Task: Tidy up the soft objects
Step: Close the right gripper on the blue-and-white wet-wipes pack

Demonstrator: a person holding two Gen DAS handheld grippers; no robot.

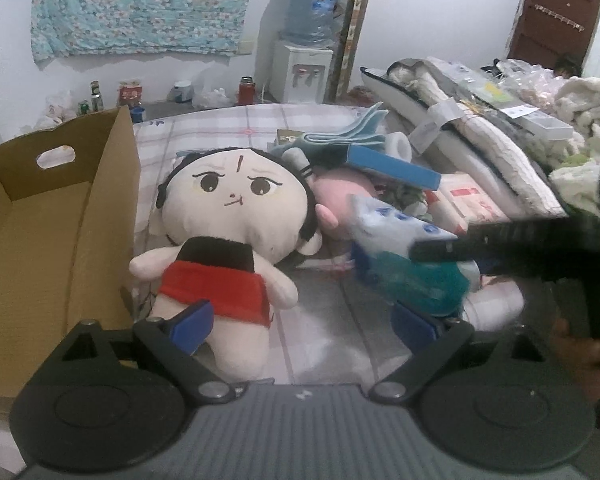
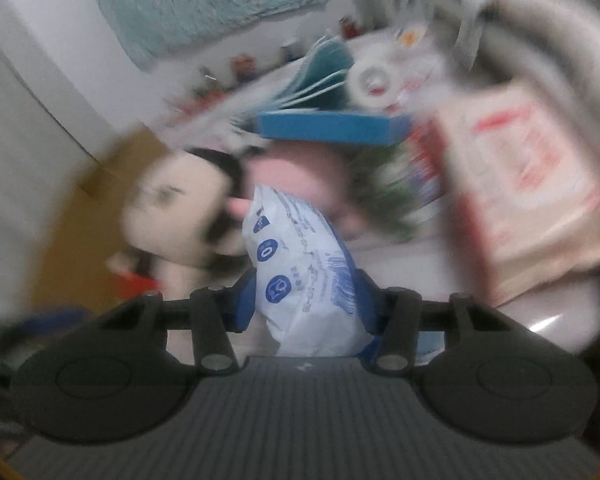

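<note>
From my left wrist camera, my left gripper (image 1: pixel 302 326) hangs with its jaws spread wide and nothing between them, just above the legs of the plush doll (image 1: pixel 228 236), which lies on its back on the checked bed sheet (image 1: pixel 328 320). The open cardboard box (image 1: pixel 56 216) stands right beside the doll at the left of this view, touching or nearly touching its arm, and I judge it the likely place for the soft things. The right gripper (image 1: pixel 432 254) reaches in from the right side, clamped on a soft plastic pack (image 1: pixel 404 248) printed white, blue and teal. To do this step well I would keep the left jaws clear of the pack's path and carry the pack over the doll rather than drag it across.

The doll is short-pile plush, with a round stuffed head, stitched face, red skirt and stubby limbs; it should squash easily. The box is stiff corrugated card with a cut handle slot.

From my right wrist camera, much of it smeared by motion, the right gripper's blue pads (image 2: pixel 246 304) press both sides of the pack, which bulges and wrinkles between them: thin, slippery film over something yielding. I would grip firmly but not crush it. Behind it a pink plush (image 2: pixel 300 172) lies against a rigid blue box (image 2: pixel 332 128).
</note>
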